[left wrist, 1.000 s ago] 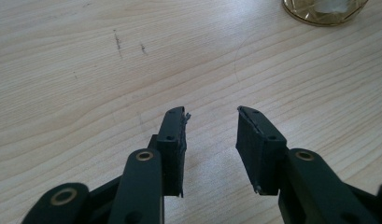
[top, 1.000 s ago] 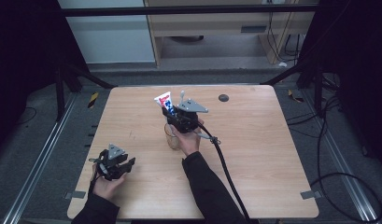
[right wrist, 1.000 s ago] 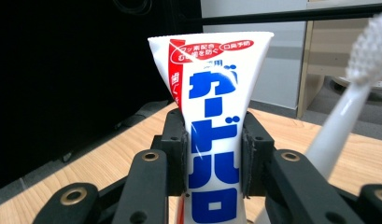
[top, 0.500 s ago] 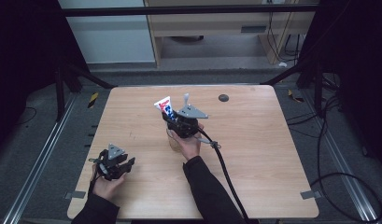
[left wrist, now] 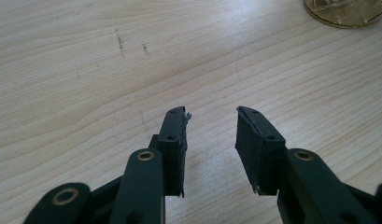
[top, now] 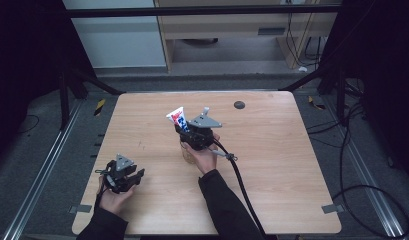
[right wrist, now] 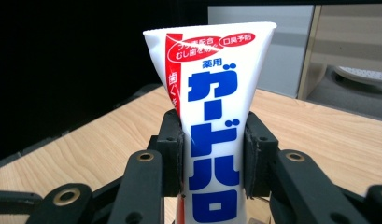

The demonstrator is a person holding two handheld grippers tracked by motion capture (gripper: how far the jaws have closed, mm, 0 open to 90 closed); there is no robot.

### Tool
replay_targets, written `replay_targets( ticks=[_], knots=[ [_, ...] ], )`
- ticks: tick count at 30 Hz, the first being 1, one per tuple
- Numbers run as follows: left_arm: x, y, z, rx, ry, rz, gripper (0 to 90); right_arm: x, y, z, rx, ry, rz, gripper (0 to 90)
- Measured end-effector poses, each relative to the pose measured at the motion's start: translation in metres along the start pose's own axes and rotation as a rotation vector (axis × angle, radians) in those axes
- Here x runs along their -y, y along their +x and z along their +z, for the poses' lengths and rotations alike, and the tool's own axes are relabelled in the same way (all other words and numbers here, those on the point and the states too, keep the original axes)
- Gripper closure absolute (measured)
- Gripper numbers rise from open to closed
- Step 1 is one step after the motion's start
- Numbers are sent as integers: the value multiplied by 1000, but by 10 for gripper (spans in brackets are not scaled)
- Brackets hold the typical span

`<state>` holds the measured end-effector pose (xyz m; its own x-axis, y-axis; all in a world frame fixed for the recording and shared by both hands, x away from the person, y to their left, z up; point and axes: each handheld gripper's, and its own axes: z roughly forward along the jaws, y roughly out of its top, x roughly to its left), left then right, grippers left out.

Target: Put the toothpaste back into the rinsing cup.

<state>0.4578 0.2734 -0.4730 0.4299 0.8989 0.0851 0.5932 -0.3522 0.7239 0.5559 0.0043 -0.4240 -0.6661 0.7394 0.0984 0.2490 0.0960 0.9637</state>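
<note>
My right gripper (top: 185, 128) is shut on a white toothpaste tube (top: 176, 117) with red and blue print, held upright with its flat crimped end up near the table's middle. In the right gripper view the tube (right wrist: 212, 116) stands between both jaws of that gripper (right wrist: 212, 122). A clear glass cup (top: 188, 153) stands just below the hand, and its amber base (left wrist: 345, 10) shows in the left gripper view. My left gripper (top: 137, 176) rests low at the front left, open, with bare wood between its jaws (left wrist: 212, 113).
The wooden table (top: 292, 165) has rounded corners. A small dark round disc (top: 239, 105) lies near its far edge. The right gripper's cable (top: 242, 185) trails toward the front edge. Dark frame posts and cables surround the table.
My right gripper has come slightly toward the person and lower with the tube in it. The left gripper has stayed still.
</note>
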Motion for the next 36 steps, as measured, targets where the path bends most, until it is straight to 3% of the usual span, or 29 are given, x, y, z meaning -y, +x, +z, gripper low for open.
replay_targets(
  ticks=[10, 18, 25, 30, 36],
  knots=[
    [0, 0, 0, -1, 1, 2, 624, -9, 2, -12, 27, 115, -30, 605],
    [0, -1, 0, -1, 1, 4, 625, -5, 4, -21, 16, 153, -44, 586],
    [0, -2, 0, 0, 1, 5, 624, 6, 6, -23, 28, 277, -61, 529],
    [0, -1, 0, 0, 3, 5, 623, 5, 5, -32, 27, 264, -59, 448],
    [0, -2, 0, 4, 5, 5, 619, 1, 6, -61, 28, 269, -71, 325]
  ],
)
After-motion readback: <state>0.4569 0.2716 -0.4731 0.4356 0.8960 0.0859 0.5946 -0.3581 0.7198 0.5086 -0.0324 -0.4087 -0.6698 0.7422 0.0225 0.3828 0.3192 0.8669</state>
